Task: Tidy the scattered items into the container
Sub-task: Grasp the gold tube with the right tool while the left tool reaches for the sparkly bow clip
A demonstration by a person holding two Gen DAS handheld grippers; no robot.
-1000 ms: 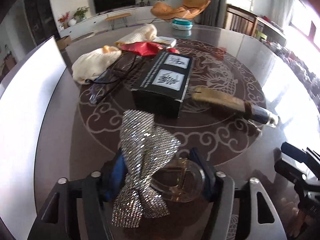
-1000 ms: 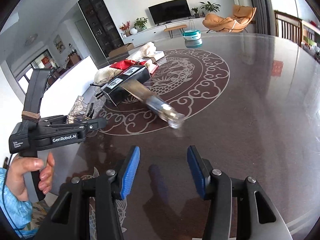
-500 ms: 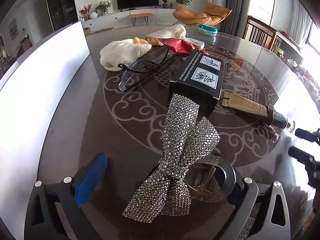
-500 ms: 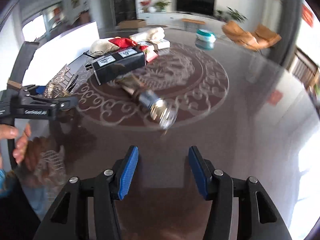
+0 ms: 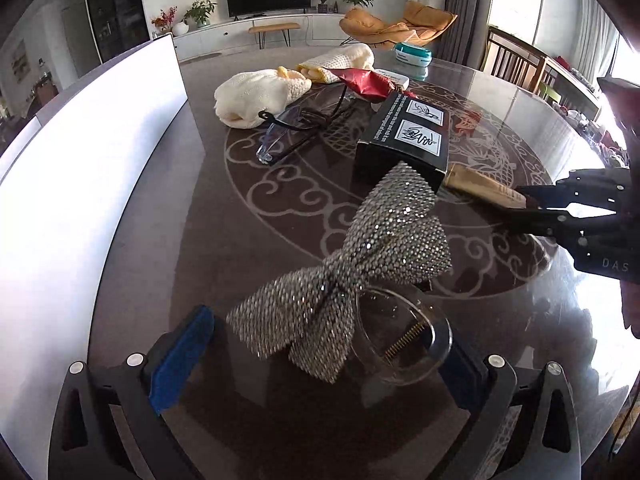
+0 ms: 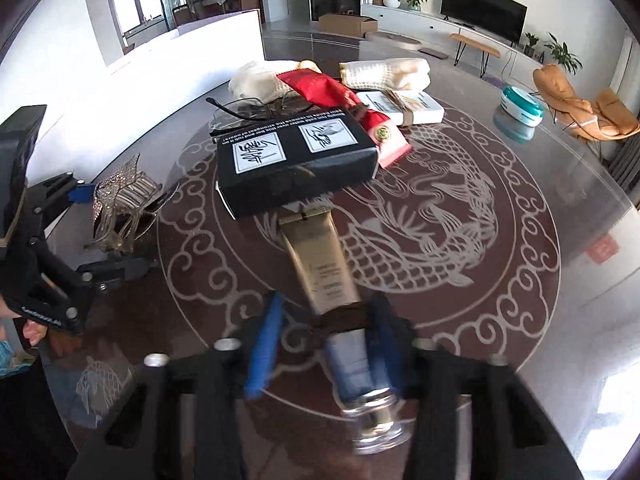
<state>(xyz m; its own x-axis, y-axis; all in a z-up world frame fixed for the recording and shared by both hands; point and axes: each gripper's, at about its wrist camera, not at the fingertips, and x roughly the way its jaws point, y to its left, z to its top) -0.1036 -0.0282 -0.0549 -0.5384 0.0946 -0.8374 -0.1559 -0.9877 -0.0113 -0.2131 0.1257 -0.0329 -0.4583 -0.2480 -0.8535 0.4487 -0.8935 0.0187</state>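
Behind the dark glass surface (image 5: 280,420) with its pale fish medallion stands a television lounge. Left tongs (image 5: 320,360) gape wide around a sparkly silver rhinestone bow hair clip (image 5: 352,264) lying at six o'clock. Right tongs (image 6: 326,354), open, straddle the gold cosmetic tube (image 6: 320,264), whose crimped end touches the black printed box (image 6: 296,164) at twelve o'clock.

Tube (image 6: 320,264) lies before the box (image 6: 296,164), bow clip (image 6: 120,208) to its left, glasses (image 6: 248,110) behind

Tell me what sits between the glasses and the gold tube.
The black box lies between the glasses and the gold tube; its near end meets the tube's crimped end. The right wrist view shows it best.
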